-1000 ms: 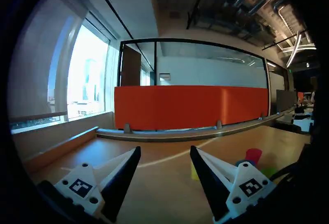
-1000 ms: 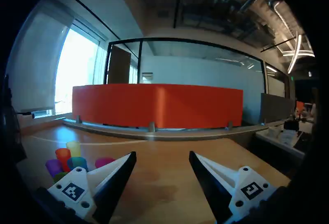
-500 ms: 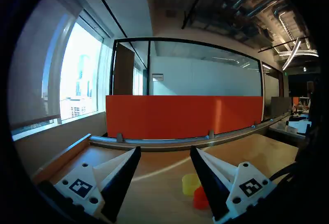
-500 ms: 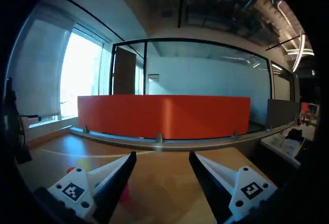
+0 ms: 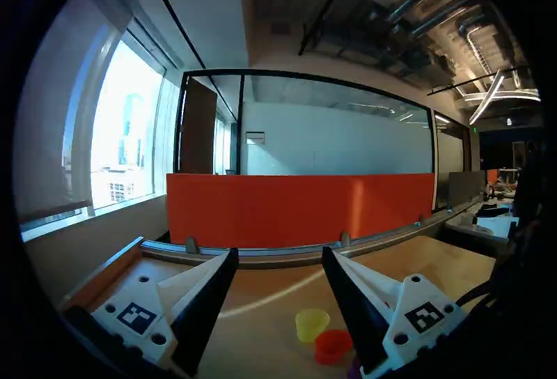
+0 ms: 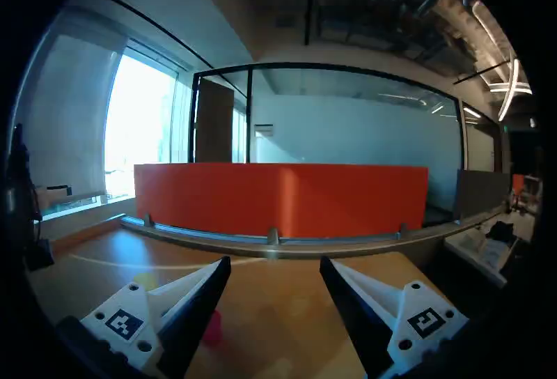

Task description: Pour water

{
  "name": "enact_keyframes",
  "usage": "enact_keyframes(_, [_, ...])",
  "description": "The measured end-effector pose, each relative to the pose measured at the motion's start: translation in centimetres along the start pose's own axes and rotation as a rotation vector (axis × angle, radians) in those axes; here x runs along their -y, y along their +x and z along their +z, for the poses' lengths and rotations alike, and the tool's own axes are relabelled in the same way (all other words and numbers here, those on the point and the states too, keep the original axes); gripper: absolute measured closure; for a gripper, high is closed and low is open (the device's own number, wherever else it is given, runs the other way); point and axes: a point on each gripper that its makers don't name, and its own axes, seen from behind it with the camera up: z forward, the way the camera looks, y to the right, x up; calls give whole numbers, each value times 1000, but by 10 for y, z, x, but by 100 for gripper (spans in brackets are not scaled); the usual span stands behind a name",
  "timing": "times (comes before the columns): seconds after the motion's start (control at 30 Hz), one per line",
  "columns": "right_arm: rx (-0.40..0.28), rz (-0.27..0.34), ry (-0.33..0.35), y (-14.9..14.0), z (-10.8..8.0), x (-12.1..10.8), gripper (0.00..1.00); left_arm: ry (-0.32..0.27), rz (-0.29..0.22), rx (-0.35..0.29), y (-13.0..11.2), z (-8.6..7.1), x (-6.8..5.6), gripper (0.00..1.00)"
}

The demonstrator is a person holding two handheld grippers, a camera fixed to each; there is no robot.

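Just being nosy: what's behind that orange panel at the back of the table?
Behind the orange panel rises a glass wall with a white room beyond; the panel covers everything lower.

An office: orange desk divider [image 5: 299, 208], glass-walled room [image 6: 348, 128], exposed ceiling pipes [image 5: 432, 17]

I can read no word or number anywhere. Each finger of my left gripper [image 5: 279, 251] bears a black-and-white square marker [image 5: 136, 316], a coded pattern of blocks with no letters or digits in it. The fingers of my right gripper [image 6: 275, 259] bear the same kind of pattern. A small wall sign [image 5: 255, 138] hangs beside the door, too small to make out.
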Motion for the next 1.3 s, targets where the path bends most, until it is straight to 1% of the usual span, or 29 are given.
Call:
enact_keyframes(0.1, [-3, -4, 5, 2, 0, 1, 1, -7, 9, -1, 0, 1, -1, 12])
enact_keyframes(0.2, [-4, -9, 15, 2, 0, 2, 1, -25, 7, 8, -2, 2, -5, 12])
enact_keyframes(0.4, [-4, -21, 52, 5, 0, 8, 0, -84, -22, 17, -2, 4, -16, 12])
enact_keyframes(0.5, [-11, -31, 84, 8, 0, 14, 1, -114, -21, 16, 1, 5, -20, 12])
enact_keyframes(0.6, [-18, -39, 124, 10, -1, 22, 1, -149, -17, 22, 0, 4, -27, 12])
enact_keyframes(0.8, [-32, -52, 220, 17, -5, 45, 1, -228, -38, 39, -4, 3, -46, 12])
enact_keyframes(0.9, [-37, -54, 268, 21, -7, 57, 1, -261, -47, 33, -1, 2, -53, 12])
enact_keyframes(1.0, [-37, -52, 306, 24, -8, 66, 1, -287, -51, 23, 4, 0, -58, 12])
enact_keyframes(1.1, [-29, -46, 330, 26, -9, 70, 1, -309, -56, 17, 7, -1, -62, 12])
enact_keyframes(1.2, [-22, -45, 347, 25, -9, 73, 1, -324, -57, 19, 6, -1, -64, 12])
enact_keyframes(1.3, [-19, -51, 359, 25, -8, 75, 0, -328, -48, 26, 4, 0, -64, 12])
